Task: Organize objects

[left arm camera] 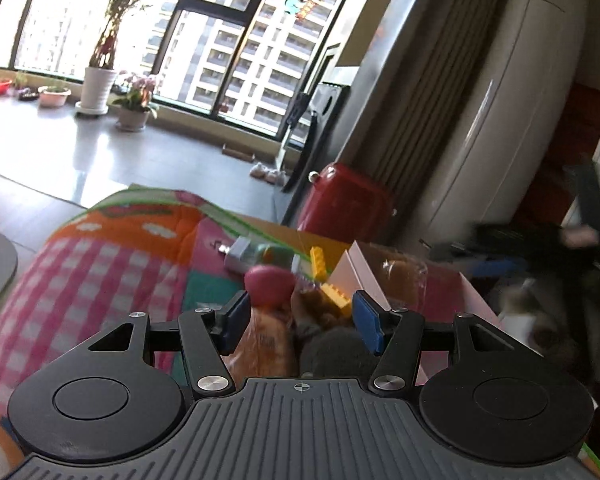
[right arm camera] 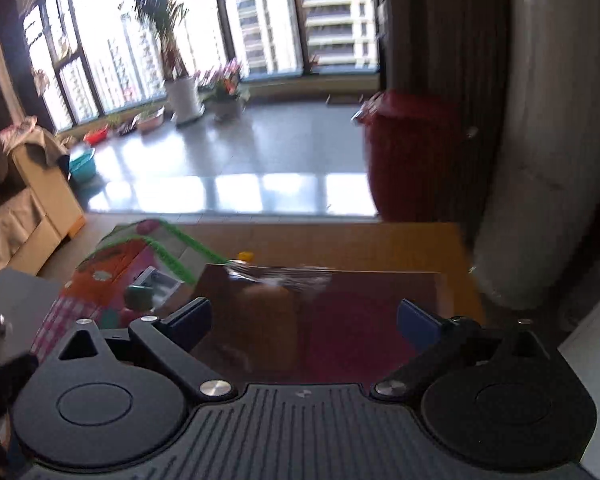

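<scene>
- Pink box [left arm camera: 358,270] on the wooden worktop [right arm camera: 340,242], beside the patchwork quilt [left arm camera: 100,264].
- Yellow bricks [left arm camera: 334,298], red ball [left arm camera: 269,285], wrapped bread [left arm camera: 262,344] piled at its edge.
- Left hand-held gripper [left arm camera: 300,318]: spread wide, gripping nothing.
- Right hand-held gripper [right arm camera: 304,318]: spread wide above the box, empty.

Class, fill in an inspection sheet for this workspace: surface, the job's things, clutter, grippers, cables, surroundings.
Surface: patchwork quilt over a wooden table.
Job's things: pink box holding a wrapped bun; yellow bricks, red ball beside it.
Clutter: grey-white block, blurred.
Grippers: left gripper open over the toys; right gripper open over the box.
Cables: nothing seen.
Surroundings: red bin, potted plants, windows.
</scene>
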Tool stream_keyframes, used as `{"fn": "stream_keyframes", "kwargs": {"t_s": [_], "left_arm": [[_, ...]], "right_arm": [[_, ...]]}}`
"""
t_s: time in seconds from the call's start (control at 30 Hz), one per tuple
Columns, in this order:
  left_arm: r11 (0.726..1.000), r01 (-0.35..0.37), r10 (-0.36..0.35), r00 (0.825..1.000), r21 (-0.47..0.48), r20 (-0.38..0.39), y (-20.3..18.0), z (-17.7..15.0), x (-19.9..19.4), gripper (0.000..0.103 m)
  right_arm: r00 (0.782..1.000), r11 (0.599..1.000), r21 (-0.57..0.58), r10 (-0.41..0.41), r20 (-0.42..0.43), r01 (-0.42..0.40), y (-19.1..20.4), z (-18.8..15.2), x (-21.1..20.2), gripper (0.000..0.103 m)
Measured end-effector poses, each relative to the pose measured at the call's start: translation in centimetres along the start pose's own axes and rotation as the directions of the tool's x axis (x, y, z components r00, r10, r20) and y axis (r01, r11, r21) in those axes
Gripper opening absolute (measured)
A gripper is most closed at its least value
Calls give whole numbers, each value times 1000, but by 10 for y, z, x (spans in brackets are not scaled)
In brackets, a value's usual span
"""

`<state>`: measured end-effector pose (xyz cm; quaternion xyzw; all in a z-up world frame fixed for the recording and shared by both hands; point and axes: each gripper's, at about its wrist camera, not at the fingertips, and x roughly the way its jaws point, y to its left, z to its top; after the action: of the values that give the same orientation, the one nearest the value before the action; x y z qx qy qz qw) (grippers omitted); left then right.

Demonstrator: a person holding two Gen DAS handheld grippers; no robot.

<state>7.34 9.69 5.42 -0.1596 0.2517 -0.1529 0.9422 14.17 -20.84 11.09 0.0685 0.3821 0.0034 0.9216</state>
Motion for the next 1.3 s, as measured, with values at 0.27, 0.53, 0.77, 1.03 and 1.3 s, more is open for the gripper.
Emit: {"fn": "stream_keyframes", "kwargs": {"t_s": [0.27, 0.53, 0.77, 1.03, 1.3], "left_arm": [[999, -24, 25, 999, -45, 37, 21, -16, -12, 61], [983, -2, 17, 996, -183, 82, 51, -19, -10, 61], [981, 14, 2, 997, -196, 80, 55, -24, -9, 61], [969, -14, 40, 994, -246, 100, 64, -23, -14, 61], [981, -62, 65, 998, -182, 12, 53, -22, -8, 61]], "right_arm": [[971, 1000, 2, 10, -241, -10, 20, -2, 52, 56], [990, 993, -120, -12, -140, -5, 71, 38, 35, 56], [936, 984, -120, -163, -311, 131, 104, 68, 162, 54], [959, 972, -205, -162, -233, 114, 120, 59, 138, 14], [995, 983, -167, 71, -71, -82, 100, 12, -26, 14]]}}
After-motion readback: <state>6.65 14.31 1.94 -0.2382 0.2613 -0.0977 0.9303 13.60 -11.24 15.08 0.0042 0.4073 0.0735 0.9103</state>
